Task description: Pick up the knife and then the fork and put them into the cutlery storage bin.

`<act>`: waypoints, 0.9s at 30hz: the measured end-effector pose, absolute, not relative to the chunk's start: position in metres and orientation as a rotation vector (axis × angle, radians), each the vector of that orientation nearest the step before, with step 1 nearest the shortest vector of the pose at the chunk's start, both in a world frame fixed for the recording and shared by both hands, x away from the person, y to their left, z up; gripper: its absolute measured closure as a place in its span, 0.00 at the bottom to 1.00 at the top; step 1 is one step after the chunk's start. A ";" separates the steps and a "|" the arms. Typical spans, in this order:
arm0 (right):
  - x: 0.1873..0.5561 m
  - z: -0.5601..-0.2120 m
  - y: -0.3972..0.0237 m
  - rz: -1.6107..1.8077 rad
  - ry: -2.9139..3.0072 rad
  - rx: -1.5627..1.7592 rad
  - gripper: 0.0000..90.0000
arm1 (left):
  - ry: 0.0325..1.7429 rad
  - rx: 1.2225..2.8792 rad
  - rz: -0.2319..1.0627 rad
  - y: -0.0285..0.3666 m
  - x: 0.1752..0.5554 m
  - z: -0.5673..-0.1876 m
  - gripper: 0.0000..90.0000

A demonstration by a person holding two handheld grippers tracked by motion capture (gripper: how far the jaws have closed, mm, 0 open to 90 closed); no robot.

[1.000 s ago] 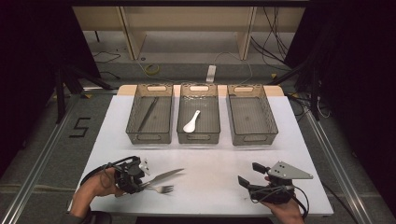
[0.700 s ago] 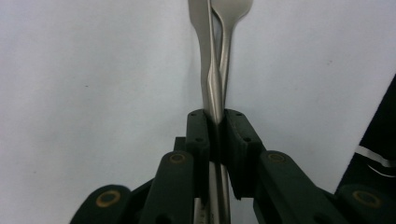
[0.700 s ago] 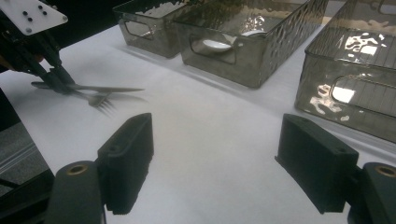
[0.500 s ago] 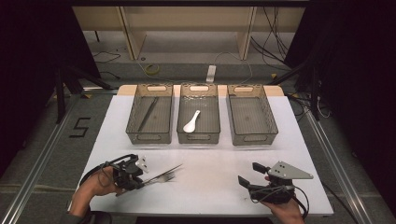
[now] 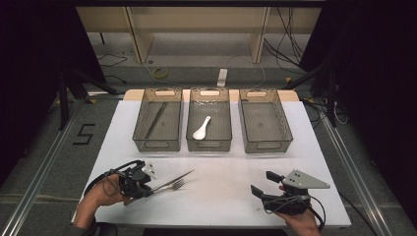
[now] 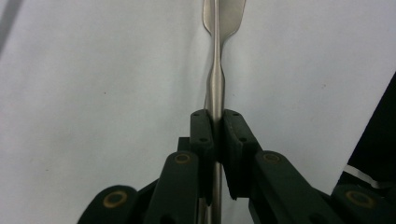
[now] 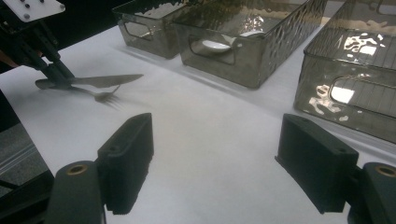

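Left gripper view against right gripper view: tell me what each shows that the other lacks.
Left gripper view alone: its own jaws clamped on the knife handle, seen close.

Right gripper view alone: the right gripper with jaws open and nothing between them, three bins, a white spoon, a fork.

Both: the knife and the white table.

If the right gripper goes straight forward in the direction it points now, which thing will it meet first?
Probably the middle bin, where the white spoon lies. The right gripper stands open above bare white table; nothing lies between, though depth is unclear.
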State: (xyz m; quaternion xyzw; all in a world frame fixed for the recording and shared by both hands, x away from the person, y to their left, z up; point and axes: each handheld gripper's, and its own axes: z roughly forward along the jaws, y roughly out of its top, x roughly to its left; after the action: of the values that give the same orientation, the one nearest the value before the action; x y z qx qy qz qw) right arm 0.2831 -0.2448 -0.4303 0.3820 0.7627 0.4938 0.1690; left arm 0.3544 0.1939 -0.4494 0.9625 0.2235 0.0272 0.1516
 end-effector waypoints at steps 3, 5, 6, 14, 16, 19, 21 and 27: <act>0.283 -0.430 -0.245 1.403 2.169 1.086 0.31 | 0.677 2.721 0.067 0.192 0.355 -0.442 0.92; 0.283 -0.430 -0.244 1.404 2.169 1.087 0.31 | 0.709 2.695 0.037 0.188 0.355 -0.439 0.92; 0.283 -0.430 -0.244 1.404 2.170 1.086 0.31 | 0.706 2.692 0.031 0.186 0.356 -0.437 0.92; 0.283 -0.430 -0.238 1.416 2.189 1.059 0.31 | 0.695 2.692 0.004 0.162 0.354 -0.430 0.92; 0.282 -0.429 -0.234 1.423 2.203 1.038 0.31 | 0.679 2.694 -0.005 0.155 0.353 -0.428 0.92; 0.281 -0.429 -0.226 1.422 2.229 0.996 0.31 | 0.642 2.700 -0.008 0.145 0.352 -0.426 0.92; 0.280 -0.428 -0.220 1.426 2.252 0.965 0.31 | 0.617 2.705 -0.003 0.138 0.351 -0.425 0.92; 0.278 -0.425 -0.204 1.433 2.304 0.884 0.31 | 0.536 2.734 -0.003 0.116 0.350 -0.425 0.92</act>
State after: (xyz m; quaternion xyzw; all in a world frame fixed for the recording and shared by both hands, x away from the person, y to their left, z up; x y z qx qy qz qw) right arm 0.2781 -0.2036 -0.4247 0.3066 0.7990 0.4969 0.1436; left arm 0.3497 0.1162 -0.4253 0.9659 0.1892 -0.0011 0.1769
